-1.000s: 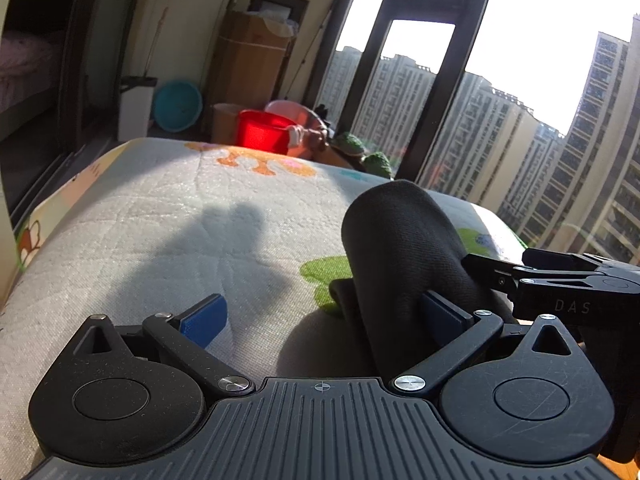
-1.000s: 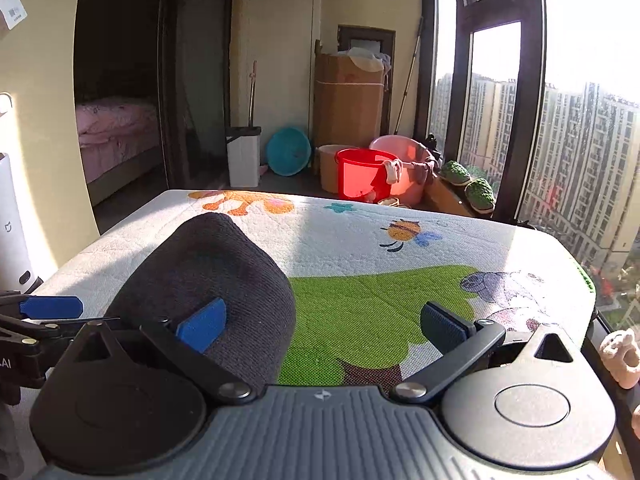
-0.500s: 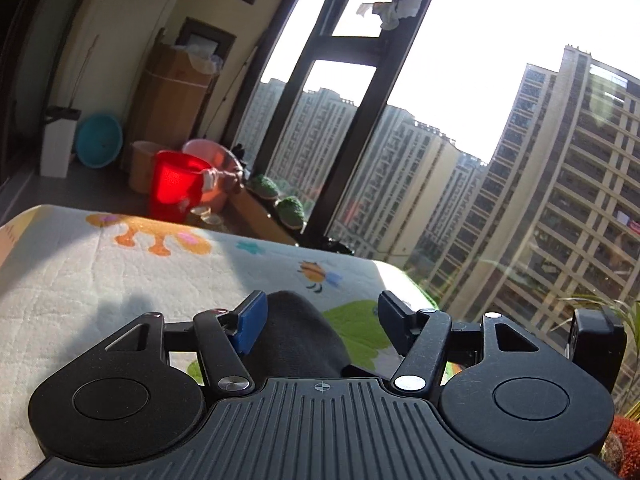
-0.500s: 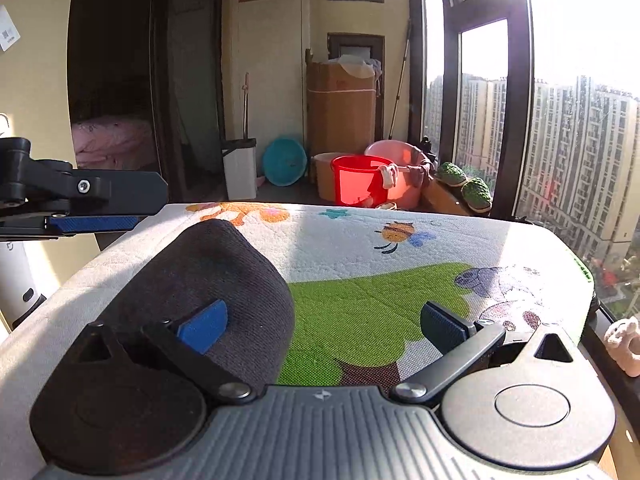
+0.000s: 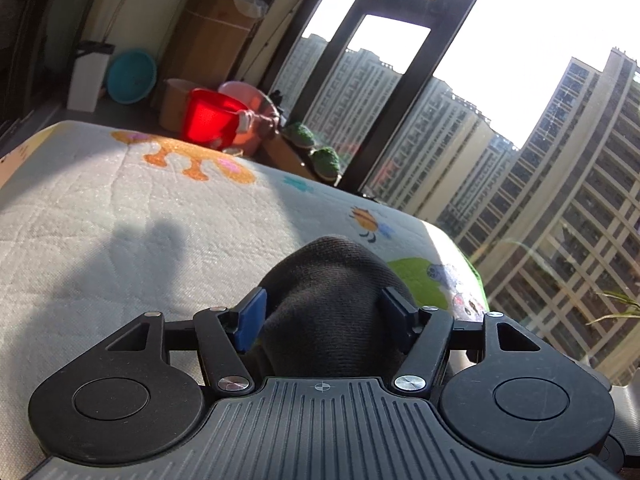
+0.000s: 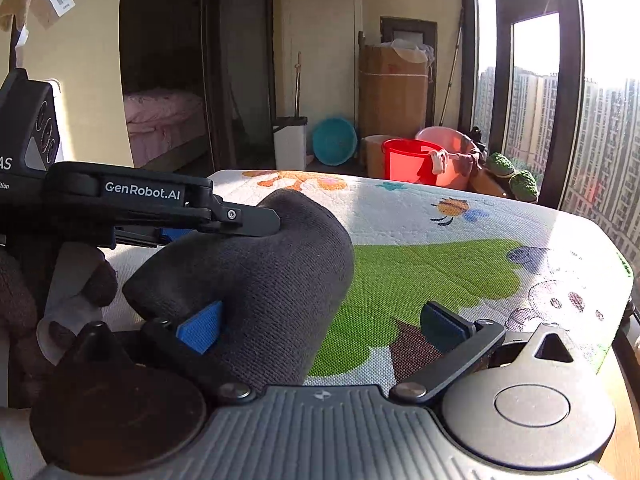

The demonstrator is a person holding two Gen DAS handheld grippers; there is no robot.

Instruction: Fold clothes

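The dark knit garment (image 6: 256, 280) lay bunched on the cartoon-print mat (image 6: 420, 272), humped between our tools. Our left hand-held gripper (image 5: 322, 314) straddled it, pads (image 5: 250, 320) against its sides, so it seemed pinched. Our right hand-held gripper (image 6: 320, 328) stood spread, one pad touching cloth. We judged the thick hump could slip free, or the fold collapse, if the left lifted alone.

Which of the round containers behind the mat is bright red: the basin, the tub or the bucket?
The bucket, standing in front of the pink tub; the basin to its left is teal.
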